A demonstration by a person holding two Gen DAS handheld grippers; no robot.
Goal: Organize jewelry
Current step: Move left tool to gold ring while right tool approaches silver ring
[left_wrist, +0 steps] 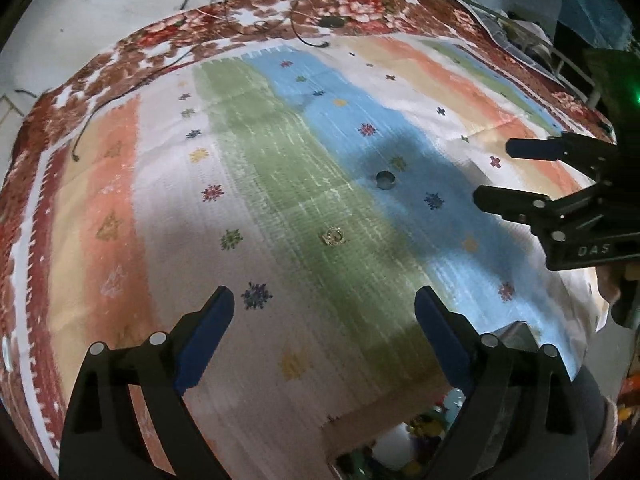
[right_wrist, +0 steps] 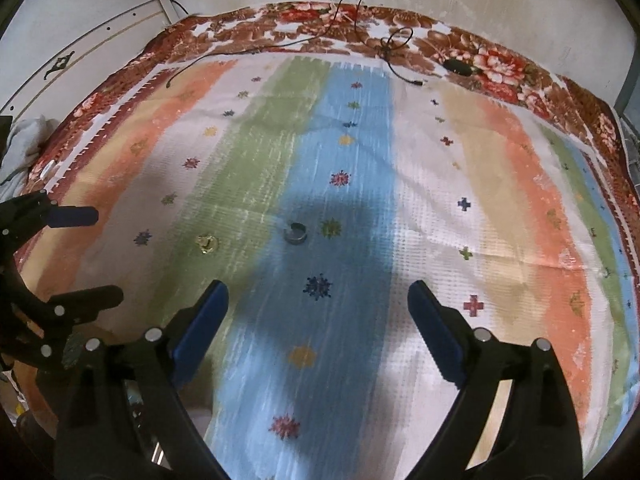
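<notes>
While both grippers are hovering with fingers spread wide and empty, the ornate gold ring (left_wrist: 333, 236) is lying just beside the plain dark metal band (left_wrist: 385, 180), straight ahead of the left gripper (left_wrist: 324, 312), sitting closer than the right gripper (right_wrist: 318, 308).

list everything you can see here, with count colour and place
silver ring: 1, dark silver band, on the blue stripe near the middle
gold ring: 1, gold, ornate, on the green stripe, apart from the silver one
striped mat: 1, green, blue, orange and white with small motifs, under both rings
floral cloth: 1, red-brown, beneath the mat
cables: several, black, along the far edge
left gripper: 1, black with blue pads, open, empty
right gripper: 1, same, open, empty
</notes>
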